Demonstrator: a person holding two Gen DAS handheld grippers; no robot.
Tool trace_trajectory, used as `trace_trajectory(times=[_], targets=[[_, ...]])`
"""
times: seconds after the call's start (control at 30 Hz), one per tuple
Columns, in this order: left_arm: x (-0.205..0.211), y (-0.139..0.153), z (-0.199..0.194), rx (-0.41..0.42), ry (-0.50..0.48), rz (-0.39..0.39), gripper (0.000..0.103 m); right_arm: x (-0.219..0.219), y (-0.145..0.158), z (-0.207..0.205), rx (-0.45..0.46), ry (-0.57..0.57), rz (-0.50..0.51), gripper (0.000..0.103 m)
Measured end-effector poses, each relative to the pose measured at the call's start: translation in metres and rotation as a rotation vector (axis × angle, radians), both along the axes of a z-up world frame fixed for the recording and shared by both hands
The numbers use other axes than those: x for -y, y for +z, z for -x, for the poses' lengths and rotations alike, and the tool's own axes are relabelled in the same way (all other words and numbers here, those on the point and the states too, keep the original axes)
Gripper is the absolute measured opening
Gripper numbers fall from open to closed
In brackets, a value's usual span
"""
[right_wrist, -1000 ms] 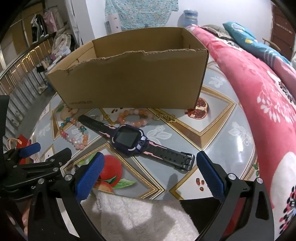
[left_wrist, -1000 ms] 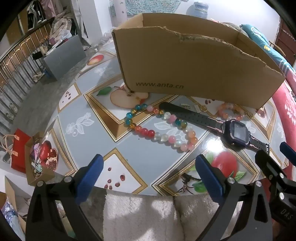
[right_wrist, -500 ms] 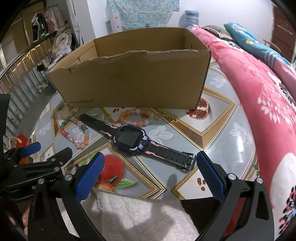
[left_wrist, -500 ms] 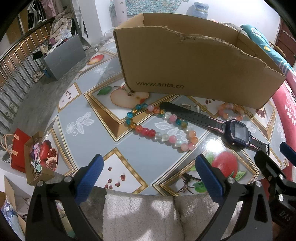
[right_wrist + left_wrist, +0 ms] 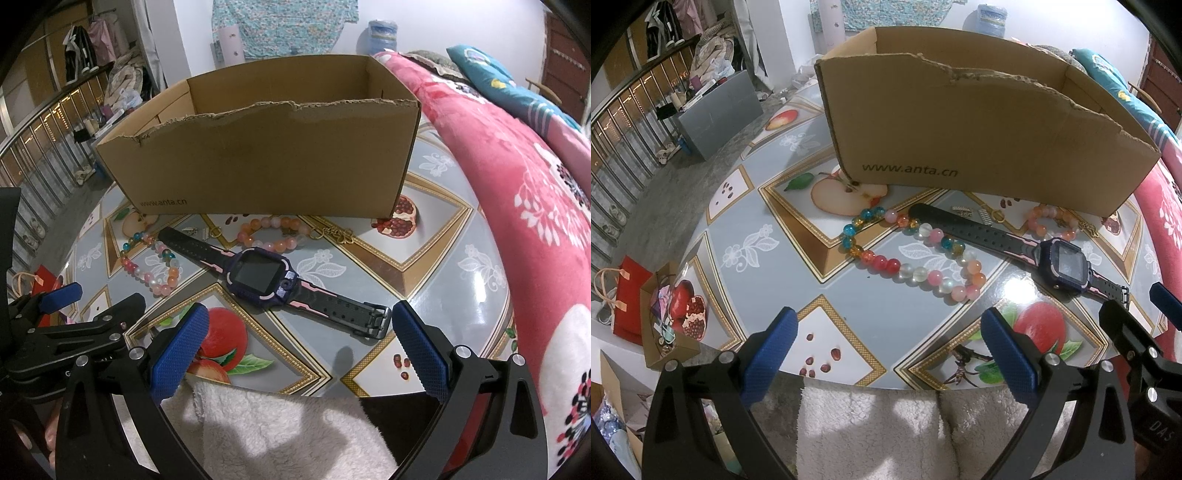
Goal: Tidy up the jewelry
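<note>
Cardboard box (image 5: 266, 162) sits toward table's (image 5: 436, 280) far edge. Smartwatch (image 5: 260, 277) lies in front of it, strap axis running diagonal, buckle end just ahead of right gripper (image 5: 295, 343), nearer than left gripper (image 5: 886, 350). Both spread wide, holding nothing. Bead bracelet (image 5: 912, 258) is ahead of left.

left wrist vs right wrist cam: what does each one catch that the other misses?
Left wrist only: the grey box on the floor and the open brown bag below the table edge.

Right wrist only: the watch's buckle end, the cut pomegranate print on the table, and the pink floral blanket at length.

Both: cardboard box, multicolour bead bracelet, peach bead bracelet, smartwatch, both grippers open, holding nothing.
</note>
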State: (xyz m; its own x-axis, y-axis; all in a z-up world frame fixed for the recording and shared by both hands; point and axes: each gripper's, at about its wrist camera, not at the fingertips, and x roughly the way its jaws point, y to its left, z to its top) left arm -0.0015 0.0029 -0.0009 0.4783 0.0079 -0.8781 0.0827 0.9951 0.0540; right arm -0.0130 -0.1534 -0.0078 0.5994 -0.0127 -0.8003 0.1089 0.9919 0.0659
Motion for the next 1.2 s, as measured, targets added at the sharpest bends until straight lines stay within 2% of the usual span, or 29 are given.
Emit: trace_trajectory(times=[0.43, 0.63, 0.77, 0.87, 0.93, 1.03, 1.1, 1.13, 1.2], targets=[[-0.003, 0.002, 0.002, 0.022, 0.004, -0.005, 0.097, -0.001, 0.003, 0.000, 0.009, 0.005, 0.010, 0.095], [-0.022, 0.004, 0.013, 0.055, 0.007, 0.028, 0.097, -0.002, 0.009, 0.004, 0.085, 0.035, 0.028, 0.095], [-0.033, 0.007, 0.017, 0.095, -0.017, 0.054, 0.097, -0.009, 0.013, 0.006, 0.142, 0.106, 0.001, 0.095], [-0.045, 0.013, 0.018, 0.156, -0.059, 0.123, 0.097, -0.019, 0.016, 0.003, 0.152, 0.178, -0.037, 0.095], [-0.058, 0.018, 0.018, 0.197, -0.086, 0.236, 0.097, -0.026, 0.018, 0.001, 0.160, 0.223, -0.067, 0.094], [-0.075, 0.024, 0.009, 0.210, -0.070, 0.363, 0.097, -0.041, 0.019, -0.003, 0.176, 0.292, -0.097, 0.084], [-0.083, 0.023, -0.002, 0.185, -0.050, 0.407, 0.097, -0.048, 0.017, -0.010, 0.161, 0.326, -0.144, 0.076], [-0.085, 0.023, -0.006, 0.185, -0.038, 0.406, 0.097, -0.049, 0.014, -0.015, 0.142, 0.332, -0.167, 0.073], [-0.084, 0.021, -0.014, 0.199, -0.002, 0.334, 0.097, -0.052, 0.004, -0.028, 0.089, 0.331, -0.208, 0.067]])
